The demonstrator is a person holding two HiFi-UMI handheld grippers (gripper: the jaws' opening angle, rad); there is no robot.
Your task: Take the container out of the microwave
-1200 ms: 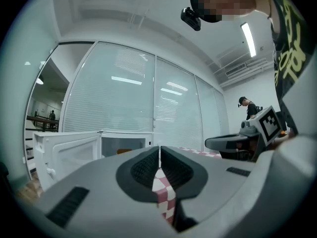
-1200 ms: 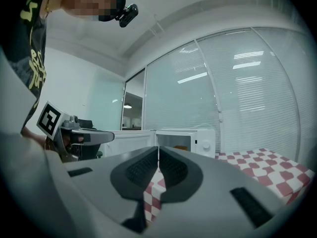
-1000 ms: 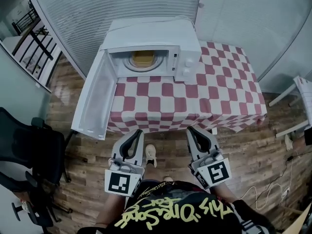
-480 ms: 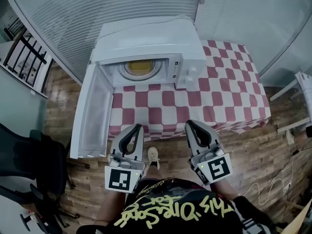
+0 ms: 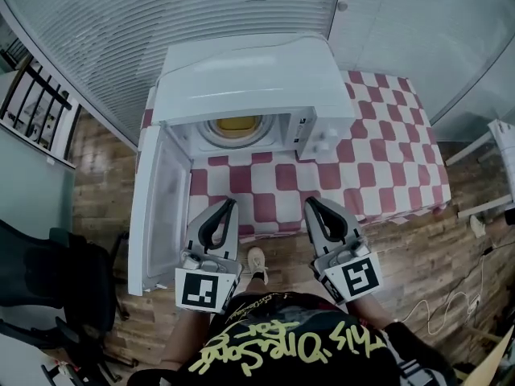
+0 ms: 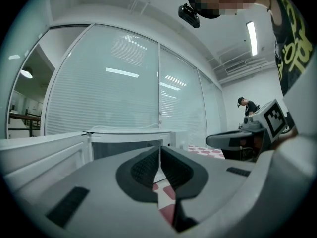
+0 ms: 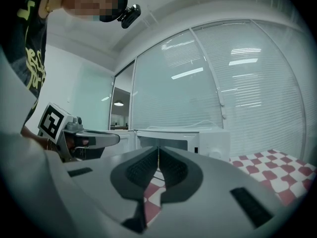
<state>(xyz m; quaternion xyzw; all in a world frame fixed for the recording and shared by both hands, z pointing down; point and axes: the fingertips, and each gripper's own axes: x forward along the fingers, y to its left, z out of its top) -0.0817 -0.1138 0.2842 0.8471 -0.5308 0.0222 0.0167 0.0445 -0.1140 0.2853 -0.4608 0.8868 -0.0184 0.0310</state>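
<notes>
A white microwave (image 5: pixel 249 79) stands on the red-and-white checked table (image 5: pixel 386 159), its door (image 5: pixel 153 207) swung open to the left. Inside it a yellowish container (image 5: pixel 240 124) rests on the round turntable, partly hidden by the oven's top. My left gripper (image 5: pixel 228 206) and right gripper (image 5: pixel 312 204) are both shut and empty, side by side at the table's near edge, pointing level at the oven. The left gripper view shows the oven opening (image 6: pixel 126 148) ahead of the left gripper (image 6: pixel 159 148). The right gripper view shows the microwave (image 7: pixel 183 140) beyond the right gripper (image 7: pixel 158 148).
A black office chair (image 5: pixel 48 280) stands at the lower left on the wood floor. Glass walls with blinds (image 5: pixel 161 14) run behind the table. A white furniture frame (image 5: pixel 495 159) stands at the right edge. Another person (image 6: pixel 246 108) stands far off.
Both grippers have moved forward together, from over the floor to the table's near edge. The microwave now looks closer and its top covers more of the container.
</notes>
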